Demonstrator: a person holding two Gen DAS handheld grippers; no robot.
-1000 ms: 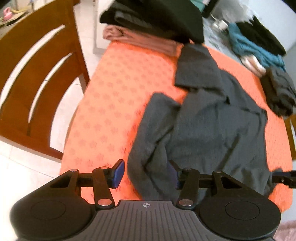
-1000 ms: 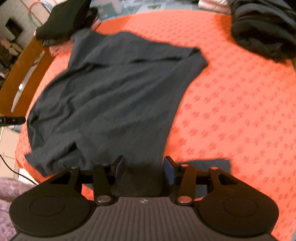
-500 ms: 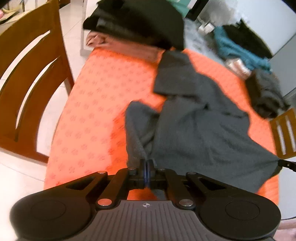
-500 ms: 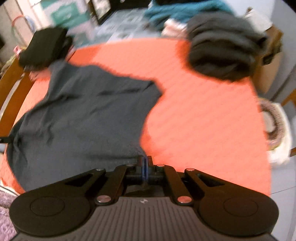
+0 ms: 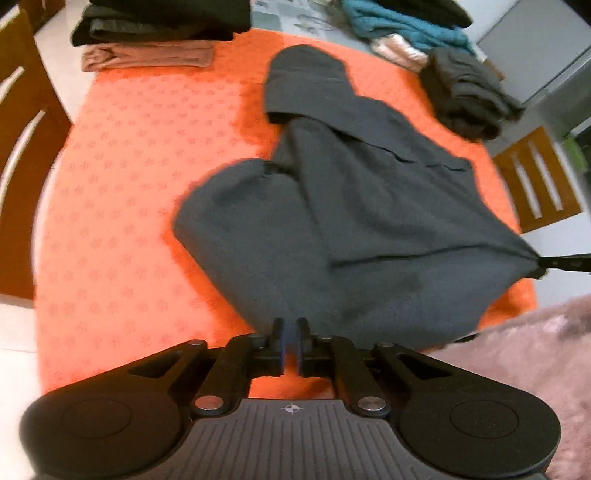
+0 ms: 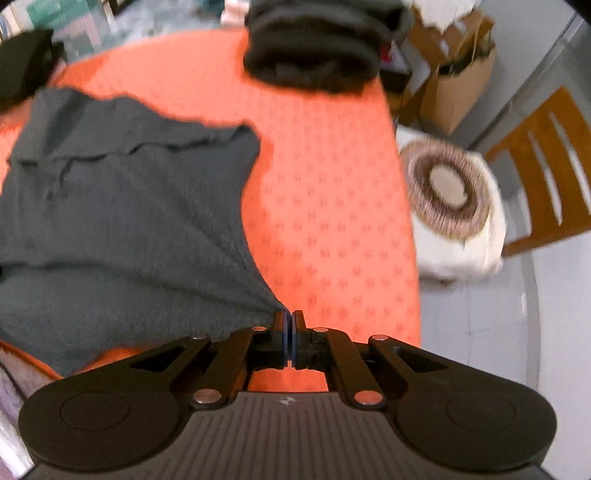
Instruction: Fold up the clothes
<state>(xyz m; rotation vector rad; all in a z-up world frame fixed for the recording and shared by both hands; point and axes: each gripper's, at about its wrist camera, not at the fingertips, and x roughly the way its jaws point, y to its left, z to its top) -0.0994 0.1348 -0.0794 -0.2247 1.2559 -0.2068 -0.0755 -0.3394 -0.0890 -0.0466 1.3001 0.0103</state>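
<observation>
pinching the grey shirt (image 5: 369,221): left gripper (image 5: 290,326), right gripper (image 6: 289,319).

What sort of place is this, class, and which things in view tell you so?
Probably a home dining area: a round table under an orange tablecloth, wooden chairs beside it, and folded clothes at its edge. Both grippers hold a dark grey shirt.

Bare orange surface (image 5: 122,192) lies open to the left of the dark grey garment (image 5: 369,221), and more of it to the garment's right in the right wrist view. The far left edge is blocked by a folded black stack (image 5: 162,18) with a brown piece (image 5: 147,59) beneath. A dark folded pile (image 6: 314,48) sits at the far right edge. Wooden chairs (image 5: 22,147) flank both sides.
</observation>
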